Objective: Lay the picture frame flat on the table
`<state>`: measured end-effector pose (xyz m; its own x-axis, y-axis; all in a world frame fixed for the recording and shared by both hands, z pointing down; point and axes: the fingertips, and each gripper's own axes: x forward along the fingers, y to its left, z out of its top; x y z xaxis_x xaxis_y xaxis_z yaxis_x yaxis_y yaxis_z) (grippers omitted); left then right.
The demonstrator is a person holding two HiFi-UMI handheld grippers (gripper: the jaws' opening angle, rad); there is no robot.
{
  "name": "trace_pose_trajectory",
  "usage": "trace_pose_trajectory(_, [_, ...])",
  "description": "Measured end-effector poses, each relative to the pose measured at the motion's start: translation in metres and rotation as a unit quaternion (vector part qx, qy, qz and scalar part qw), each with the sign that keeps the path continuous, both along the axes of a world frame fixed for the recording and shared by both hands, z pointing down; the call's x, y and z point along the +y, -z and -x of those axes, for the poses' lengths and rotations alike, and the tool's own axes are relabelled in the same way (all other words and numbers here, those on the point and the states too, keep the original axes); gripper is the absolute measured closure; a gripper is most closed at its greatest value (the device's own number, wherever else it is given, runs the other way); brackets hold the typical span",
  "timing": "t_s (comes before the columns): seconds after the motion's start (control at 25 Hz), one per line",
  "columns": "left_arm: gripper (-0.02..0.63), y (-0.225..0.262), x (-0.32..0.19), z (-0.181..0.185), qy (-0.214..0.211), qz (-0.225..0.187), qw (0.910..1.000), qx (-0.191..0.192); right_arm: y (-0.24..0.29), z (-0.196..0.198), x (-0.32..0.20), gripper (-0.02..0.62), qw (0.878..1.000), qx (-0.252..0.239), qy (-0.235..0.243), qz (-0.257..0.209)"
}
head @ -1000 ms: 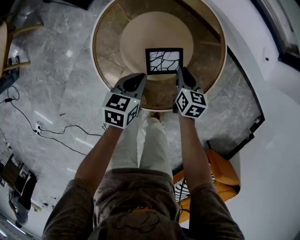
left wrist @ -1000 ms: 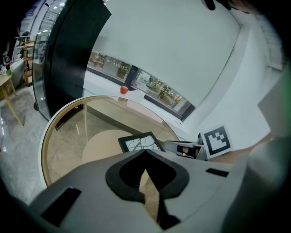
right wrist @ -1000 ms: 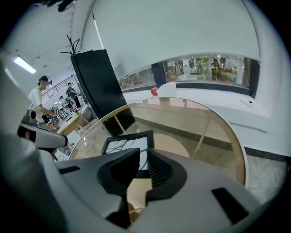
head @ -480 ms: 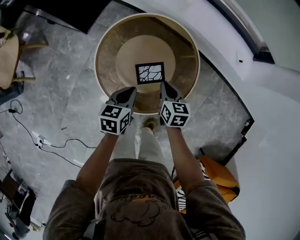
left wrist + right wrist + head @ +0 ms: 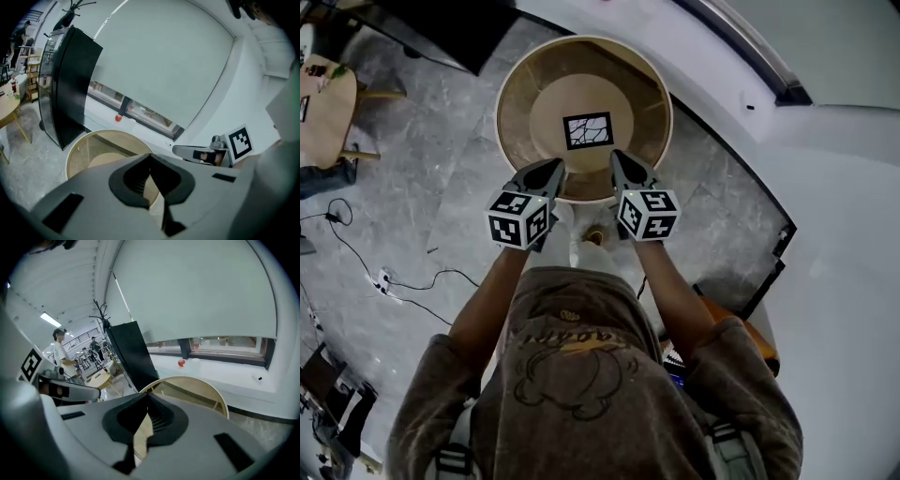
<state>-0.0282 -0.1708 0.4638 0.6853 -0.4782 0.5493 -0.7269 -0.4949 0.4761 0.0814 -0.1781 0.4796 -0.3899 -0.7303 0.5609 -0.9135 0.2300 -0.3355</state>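
Left tool (image 5: 554,169) and right tool (image 5: 617,159), both closed empty, hover short of the picture frame (image 5: 588,130) lying seemingly flat.

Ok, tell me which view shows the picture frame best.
The head view: the picture frame lies flat mid-table, its whole outline clear. Both gripper views show only the round table past their jaws; the frame isn't visible there.

brown short-sleeved printed t-shirt (image 5: 581,384), pale trousers (image 5: 571,249)
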Motion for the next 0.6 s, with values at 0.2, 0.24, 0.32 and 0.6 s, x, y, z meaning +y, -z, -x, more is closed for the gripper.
trace_pose_trajectory(0.2, [0.589,0.050,0.018,0.003,0.005,-0.026,0.9995,0.015,0.058,0.003,0.020,0.575,0.999,-0.006,0.026,-0.037])
trace_pose_trajectory(0.24, [0.589,0.060,0.022,0.003,0.003,-0.032,0.9993,0.018,0.069,0.004,0.024,0.576,0.998,-0.007,0.032,-0.046])
trace_pose_trajectory(0.32, [0.589,0.079,0.030,0.003,-0.001,-0.046,0.9987,0.022,0.091,0.006,0.033,0.575,0.997,-0.010,0.042,-0.063])
trace_pose_trajectory(0.6, [0.589,0.136,0.050,0.008,-0.008,-0.097,0.9947,0.032,0.147,0.021,0.066,0.575,0.990,-0.024,0.081,-0.109])
